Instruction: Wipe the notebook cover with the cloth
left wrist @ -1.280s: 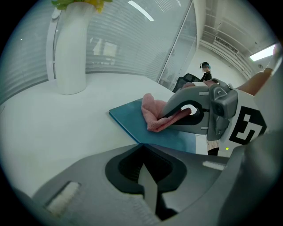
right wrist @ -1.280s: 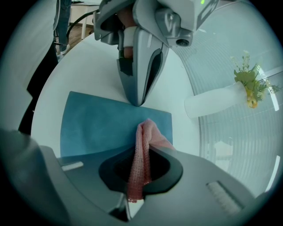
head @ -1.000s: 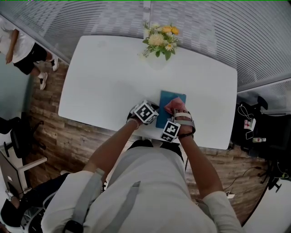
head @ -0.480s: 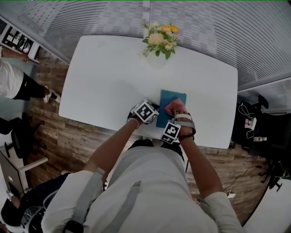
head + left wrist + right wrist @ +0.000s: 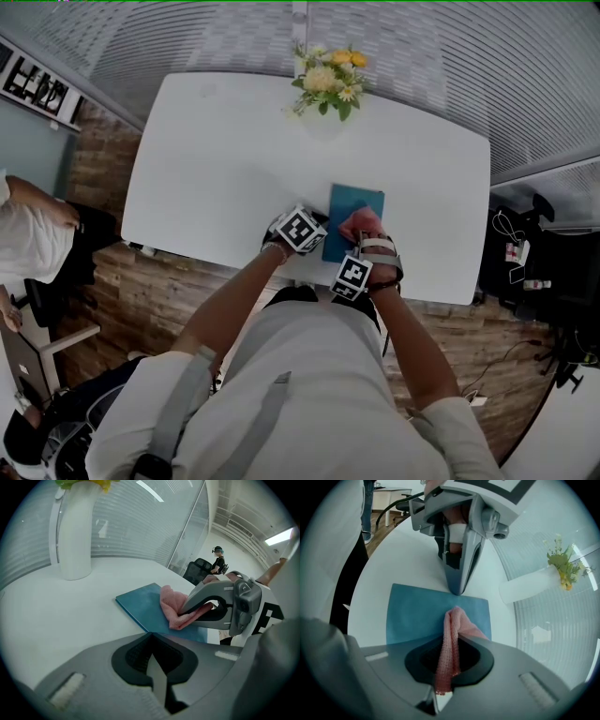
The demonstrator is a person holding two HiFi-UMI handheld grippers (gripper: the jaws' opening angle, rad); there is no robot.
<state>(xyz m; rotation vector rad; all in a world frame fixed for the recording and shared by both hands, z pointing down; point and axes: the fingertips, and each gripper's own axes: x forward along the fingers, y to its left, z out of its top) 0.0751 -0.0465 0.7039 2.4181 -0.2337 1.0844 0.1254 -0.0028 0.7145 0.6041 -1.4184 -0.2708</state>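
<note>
1. Desk (image 5: 216, 169): big, white and mostly bare. The notebook sits close to its near edge.
2. Notebook (image 5: 352, 206): teal cover, lying flat. From the head view its near end is hidden under the right tool, so only the far part shows there.
3. Vase (image 5: 75, 536): white, well apart from the notebook, past its far edge. It holds yellow and white flowers (image 5: 330, 82) with green leaves. The left gripper view cuts off its top, and from the head view it's hard to pick out against the white desk.
4. Left tool (image 5: 151, 639): jaws pressed together with nothing between them. The tip comes down right at the notebook's left edge. I can't tell whether it's on the cover or just beside it.
5. Right tool (image 5: 449, 641): over the notebook's near end, jaws pinching the cloth. From the head view both tools' jaws are hidden under their own bodies.
6. Cloth (image 5: 449, 625): pink and bunched up. It sticks out of the right tool's jaws and rests on the notebook cover, near the middle.
</note>
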